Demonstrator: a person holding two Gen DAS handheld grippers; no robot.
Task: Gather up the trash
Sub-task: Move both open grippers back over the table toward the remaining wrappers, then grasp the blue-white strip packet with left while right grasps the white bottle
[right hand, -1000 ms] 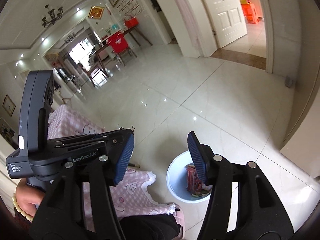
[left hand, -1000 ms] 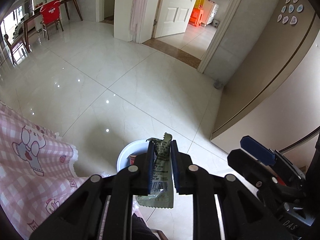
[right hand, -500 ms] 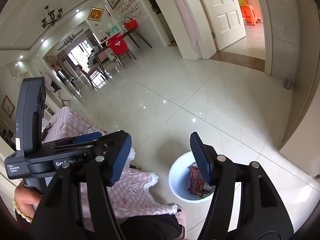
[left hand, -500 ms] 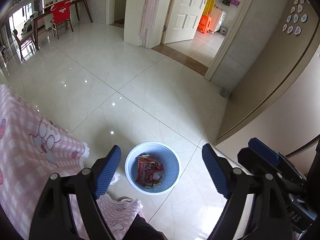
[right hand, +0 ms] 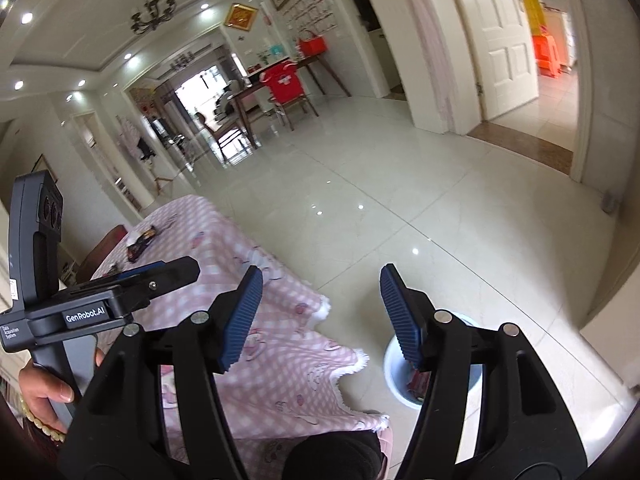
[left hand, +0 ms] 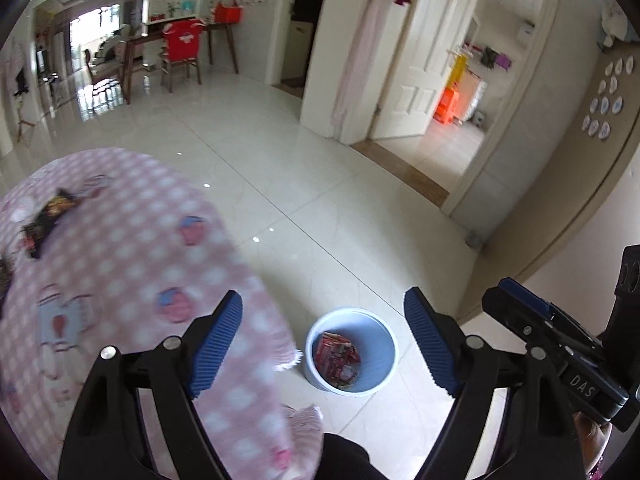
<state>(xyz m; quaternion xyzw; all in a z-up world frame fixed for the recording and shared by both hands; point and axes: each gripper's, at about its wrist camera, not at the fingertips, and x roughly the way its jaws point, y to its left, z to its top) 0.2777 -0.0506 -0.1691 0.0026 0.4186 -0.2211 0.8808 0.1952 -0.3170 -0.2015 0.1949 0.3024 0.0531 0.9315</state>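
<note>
A pale blue bin point(left hand: 384, 340) stands on the tiled floor beside the table, with red wrappers point(left hand: 336, 360) lying in it. My left gripper point(left hand: 324, 304) hangs high above the bin, open, with nothing between its fingers. On the pink checked tablecloth point(left hand: 120, 264) lie dark snack wrappers point(left hand: 50, 212) at the far left. In the right wrist view my right gripper point(right hand: 320, 280) is open and empty over the cloth's edge. Its right finger hides part of the bin point(right hand: 394, 364). The dark wrappers point(right hand: 140, 240) show at the table's far end.
A person's hand point(right hand: 40, 392) holds the left gripper's handle point(right hand: 100, 308) at the left. A dark-clothed knee point(right hand: 332, 456) sits under the cloth's edge. Glossy floor tiles stretch to an open white door point(left hand: 416, 72), a dining table and a red-covered chair point(left hand: 180, 48).
The left gripper let go of the green wrapper and opened wide. Both grippers rose and swung left, so the tabletop with its dark wrappers came into view and the bin looks smaller.
</note>
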